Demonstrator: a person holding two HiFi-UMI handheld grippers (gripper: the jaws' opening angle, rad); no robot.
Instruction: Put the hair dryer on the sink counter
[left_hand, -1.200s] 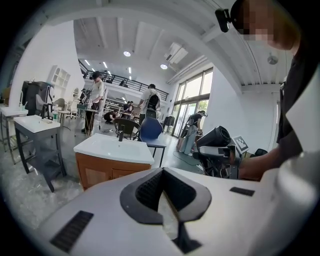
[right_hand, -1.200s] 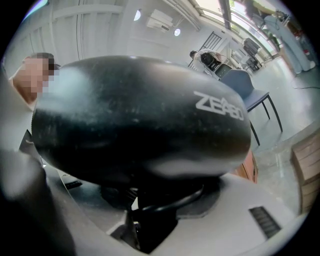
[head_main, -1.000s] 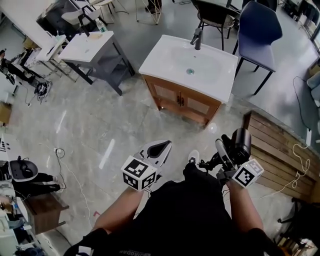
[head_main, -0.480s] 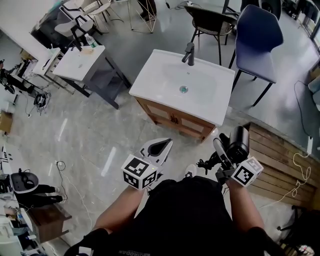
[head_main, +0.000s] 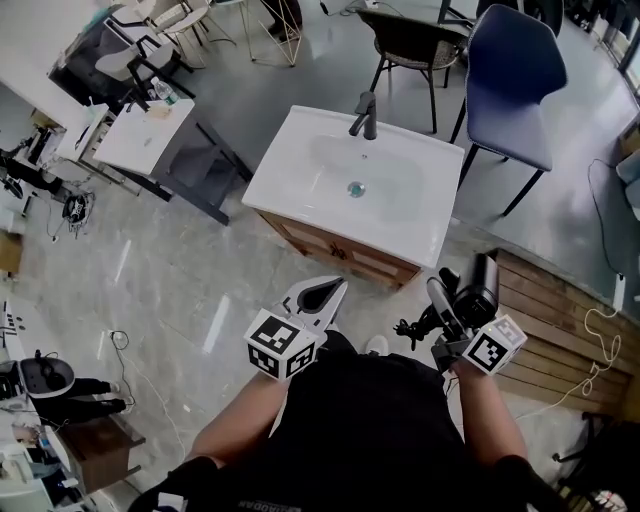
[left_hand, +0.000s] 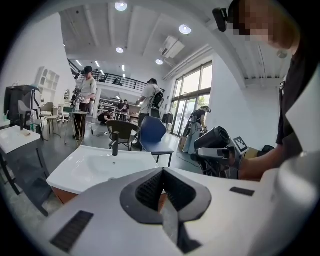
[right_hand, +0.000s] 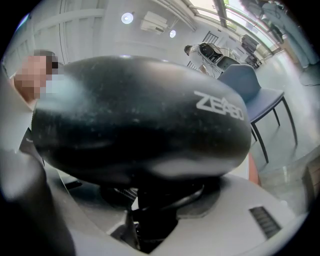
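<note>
A white sink counter (head_main: 290, 165) with a dark faucet (head_main: 363, 114) stands on a wooden cabinet just ahead of me. My right gripper (head_main: 457, 303) is shut on the handle of a black hair dryer (head_main: 479, 284), held low at the right, short of the counter. The dryer's body (right_hand: 140, 120) fills the right gripper view, with the jaws closed on the handle below it. Low at the left, near the counter's front edge, my left gripper (head_main: 322, 293) is shut and holds nothing. The left gripper view shows the counter (left_hand: 75, 172) and the held dryer (left_hand: 215, 140).
A blue chair (head_main: 512, 75) and a dark chair (head_main: 412, 35) stand behind the sink. A smaller white table (head_main: 135, 138) is at the left. A wooden platform (head_main: 560, 320) with a cable on it lies at the right. Several people stand far off (left_hand: 88, 90).
The sink counter has drawn nearer and lower in the head view as the person walks toward it. Both grippers keep their pose, and the dryer stays held.
</note>
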